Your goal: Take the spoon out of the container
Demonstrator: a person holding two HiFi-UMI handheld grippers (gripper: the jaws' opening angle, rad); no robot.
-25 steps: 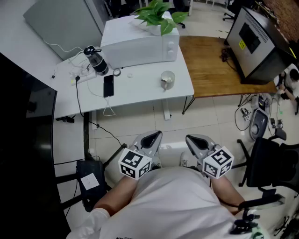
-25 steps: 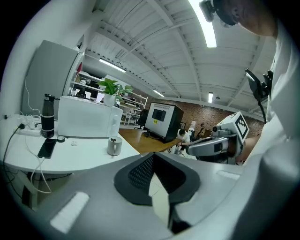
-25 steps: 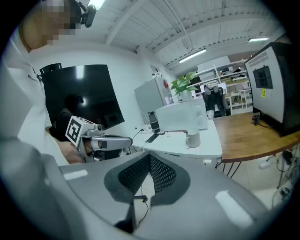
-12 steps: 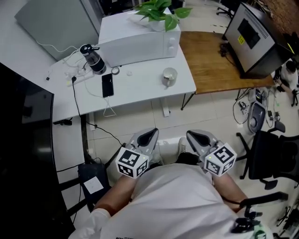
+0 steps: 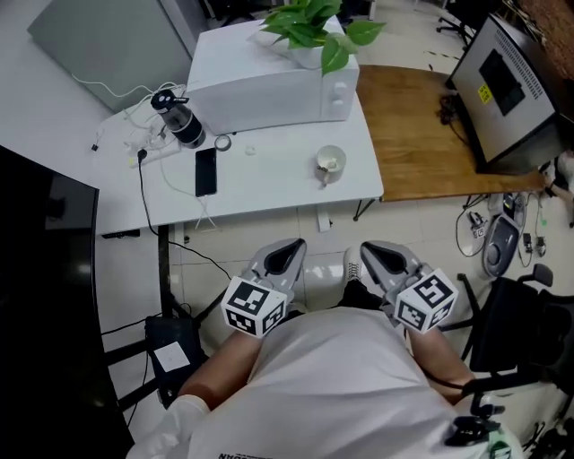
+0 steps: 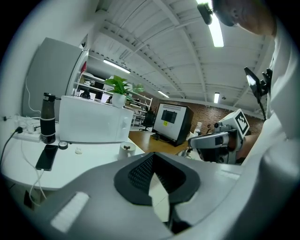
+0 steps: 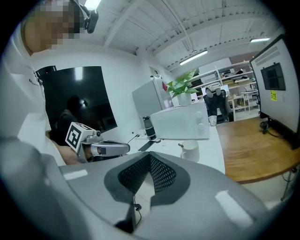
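Observation:
A white cup [image 5: 329, 164] stands near the front right of the white table [image 5: 269, 184], with a spoon [image 5: 326, 168] in it. The cup [image 7: 191, 151] also shows in the right gripper view, where the spoon's handle [image 7: 179, 145] sticks out to its left. It is small and distant in the left gripper view, cup [image 6: 127, 149]. My left gripper [image 5: 289, 254] and right gripper [image 5: 377, 254] hang side by side over the floor, well short of the table. Both are shut with nothing between the jaws.
A white microwave [image 5: 269, 85] with a potted plant [image 5: 314, 27] on top fills the table's back. A dark bottle [image 5: 179, 121], cables and a black phone [image 5: 206, 171] lie at the left. A wooden table [image 5: 421, 134] with a monitor [image 5: 507, 85] adjoins on the right.
Both grippers have moved forward toward the white table, still side by side and shut. The table and the cup now sit nearer in the head view.

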